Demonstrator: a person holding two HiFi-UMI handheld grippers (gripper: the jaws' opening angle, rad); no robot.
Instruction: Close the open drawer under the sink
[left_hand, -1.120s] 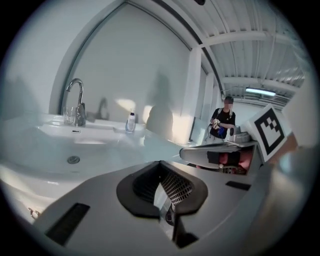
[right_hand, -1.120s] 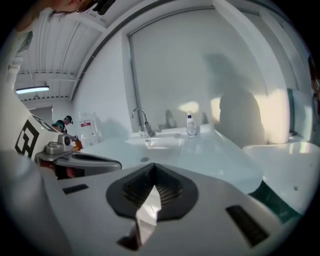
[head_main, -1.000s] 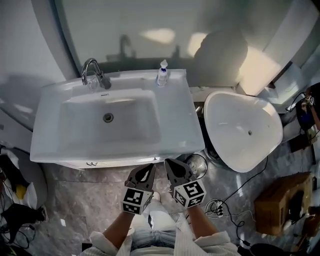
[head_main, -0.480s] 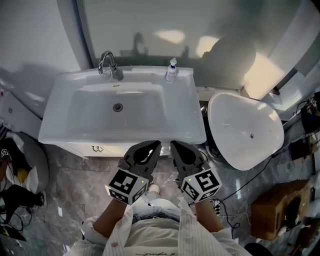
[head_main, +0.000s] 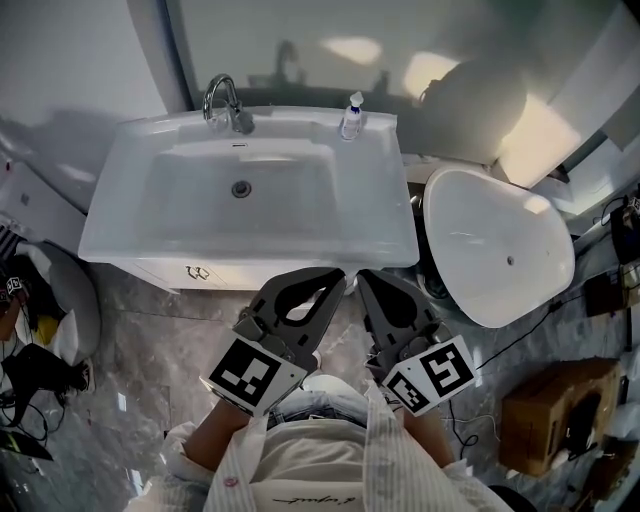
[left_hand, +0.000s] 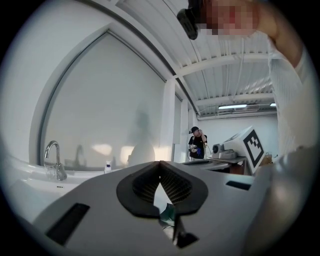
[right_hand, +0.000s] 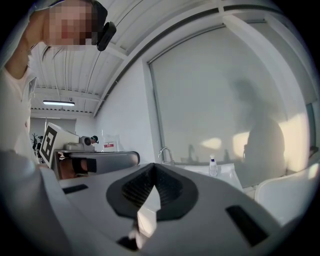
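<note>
The white sink (head_main: 120, 235) fills the upper middle of the head view. Below its front rim a narrow white strip of the cabinet drawer (head_main: 160, 273) shows, with a small dark mark on it; how far out it stands I cannot tell. My left gripper (head_main: 337, 279) and right gripper (head_main: 364, 281) hover side by side just in front of the sink's front edge, raised and pointing at it. Both are shut, with nothing between the jaws. In the left gripper view the left gripper (left_hand: 160, 163) has its pads pressed together; the right gripper (right_hand: 153, 165) looks the same in its own view.
A chrome faucet (head_main: 224, 102) and a small spray bottle (head_main: 351, 116) stand on the sink's back ledge. A white toilet (head_main: 497, 247) sits close on the right. Bags and cables (head_main: 35, 370) lie at the left, a cardboard box (head_main: 545, 415) at the right. The floor is grey marble.
Both grippers have risen toward the head camera and look larger, still shut and side by side. The sink has shifted up in view as the person drew back.
</note>
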